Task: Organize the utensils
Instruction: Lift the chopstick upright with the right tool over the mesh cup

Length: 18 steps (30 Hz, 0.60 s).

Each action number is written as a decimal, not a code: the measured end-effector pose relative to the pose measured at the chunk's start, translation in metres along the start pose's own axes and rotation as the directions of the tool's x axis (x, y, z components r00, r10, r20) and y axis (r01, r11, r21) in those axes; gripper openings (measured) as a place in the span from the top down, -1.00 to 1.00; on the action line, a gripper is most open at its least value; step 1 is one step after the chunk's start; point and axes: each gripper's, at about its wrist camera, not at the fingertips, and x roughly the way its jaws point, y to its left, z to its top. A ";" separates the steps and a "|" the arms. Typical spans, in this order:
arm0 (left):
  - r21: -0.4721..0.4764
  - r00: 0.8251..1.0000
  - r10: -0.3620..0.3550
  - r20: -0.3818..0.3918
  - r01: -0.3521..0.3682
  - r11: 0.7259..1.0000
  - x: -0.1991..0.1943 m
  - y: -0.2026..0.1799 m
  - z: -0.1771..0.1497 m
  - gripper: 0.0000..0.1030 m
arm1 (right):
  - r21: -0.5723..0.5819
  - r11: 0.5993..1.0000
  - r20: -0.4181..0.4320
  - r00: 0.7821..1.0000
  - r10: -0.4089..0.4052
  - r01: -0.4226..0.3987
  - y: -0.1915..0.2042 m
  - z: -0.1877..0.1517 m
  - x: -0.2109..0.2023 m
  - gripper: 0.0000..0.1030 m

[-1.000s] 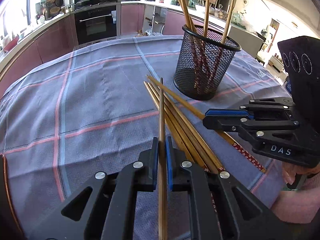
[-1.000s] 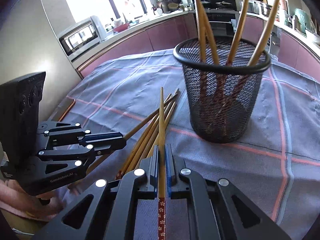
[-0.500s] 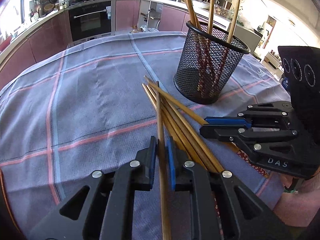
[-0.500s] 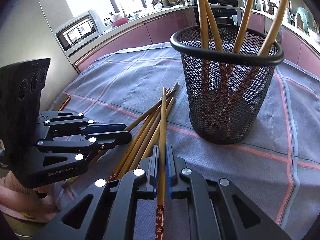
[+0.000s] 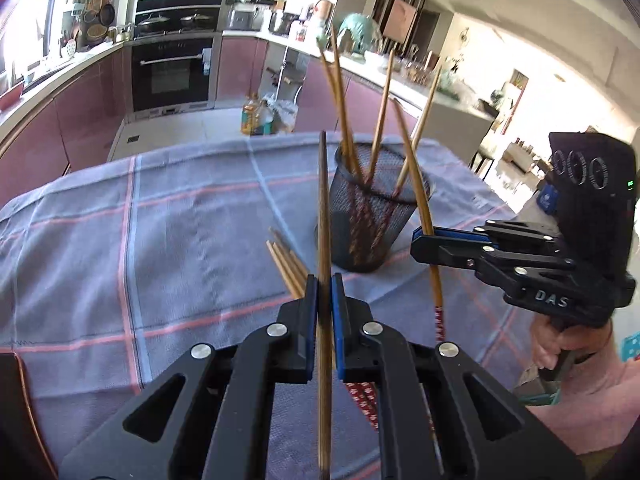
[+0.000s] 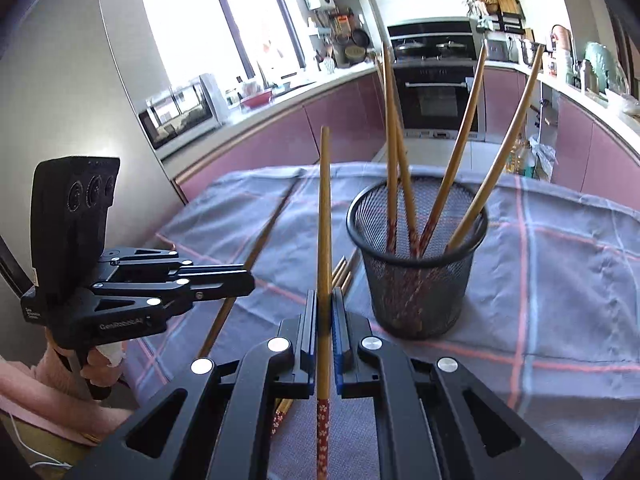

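Observation:
My left gripper [image 5: 324, 286] is shut on a wooden chopstick [image 5: 323, 208] and holds it tilted up above the cloth. My right gripper [image 6: 325, 300] is shut on another chopstick [image 6: 323, 216] with a red flowered end, also lifted. A black mesh cup [image 6: 416, 272] holds several chopsticks and stands just right of the right gripper; it also shows in the left wrist view [image 5: 372, 220]. Loose chopsticks [image 5: 286, 264] lie on the cloth between the grippers. The right gripper shows in the left wrist view [image 5: 420, 240], the left gripper in the right wrist view [image 6: 244, 280].
A blue-grey checked tablecloth [image 5: 160, 240] covers the table. Its far edge drops to the kitchen floor, where bottles [image 5: 256, 118] stand. Pink cabinets and an oven [image 6: 432, 92] are behind. The person's pink sleeve [image 5: 580, 376] is at the right.
Both grippers have lifted their chopsticks off the pile and tilted them upward, away from the cloth. The cup and the other loose chopsticks stayed in place.

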 end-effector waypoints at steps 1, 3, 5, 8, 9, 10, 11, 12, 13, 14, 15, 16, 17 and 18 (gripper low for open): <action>0.001 1.000 -0.015 0.014 0.015 1.000 -0.006 -0.001 0.003 0.85 | 0.002 1.000 0.016 1.000 0.002 -0.002 0.000 0.003 -0.005 0.89; 0.002 0.998 -0.036 0.041 0.036 0.999 -0.017 -0.003 0.008 0.85 | 0.003 1.000 0.044 0.999 0.003 -0.003 -0.001 0.007 -0.014 0.89; 0.007 0.997 -0.045 0.067 0.045 0.999 -0.028 -0.004 0.013 0.85 | 0.005 1.000 0.072 0.997 0.004 -0.004 -0.004 0.012 -0.022 0.89; 0.008 0.993 -0.062 0.104 0.062 0.998 -0.042 -0.005 0.021 0.85 | 0.000 1.000 0.102 0.995 0.002 -0.002 -0.005 0.018 -0.031 0.89; 0.008 0.991 -0.064 0.120 0.063 0.998 -0.047 -0.006 0.024 0.85 | -0.003 1.000 0.111 0.994 0.002 -0.002 -0.005 0.020 -0.034 0.89; 0.008 0.989 -0.069 0.132 0.068 0.998 -0.051 -0.006 0.027 0.85 | -0.006 1.000 0.121 0.993 0.002 -0.001 -0.006 0.023 -0.036 0.89; 0.005 0.986 -0.078 0.149 0.078 0.997 -0.055 -0.006 0.030 0.85 | -0.007 1.000 0.129 0.992 -0.001 0.002 -0.006 0.025 -0.038 0.89; 0.000 0.983 -0.081 0.165 0.082 0.997 -0.058 -0.005 0.033 0.85 | -0.008 1.000 0.138 0.990 -0.004 0.005 -0.007 0.029 -0.040 0.89; -0.004 0.980 -0.087 0.181 0.089 0.996 -0.060 -0.004 0.037 0.85 | -0.009 1.000 0.144 0.989 -0.006 0.007 -0.007 0.033 -0.041 0.89; -0.006 0.977 -0.094 0.193 0.097 0.995 -0.063 -0.005 0.041 0.85 | -0.011 1.000 0.154 0.988 -0.006 0.008 -0.008 0.038 -0.043 0.89; -0.008 0.974 -0.097 0.204 0.100 0.995 -0.065 -0.005 0.045 0.85 | -0.014 1.000 0.164 0.986 -0.011 0.013 -0.008 0.042 -0.046 0.89; -0.005 0.971 -0.099 0.219 0.103 0.995 -0.067 -0.007 0.049 0.85 | -0.019 1.000 0.176 0.984 -0.017 0.021 -0.009 0.046 -0.050 0.89; 0.001 0.967 -0.101 0.232 0.104 0.995 -0.069 -0.009 0.053 0.85 | -0.023 0.999 0.187 0.982 -0.020 0.024 -0.009 0.051 -0.053 0.89; 0.006 0.964 -0.100 0.247 0.102 0.995 -0.071 -0.011 0.058 0.85 | -0.028 0.999 0.200 0.980 -0.023 0.029 -0.009 0.055 -0.056 0.89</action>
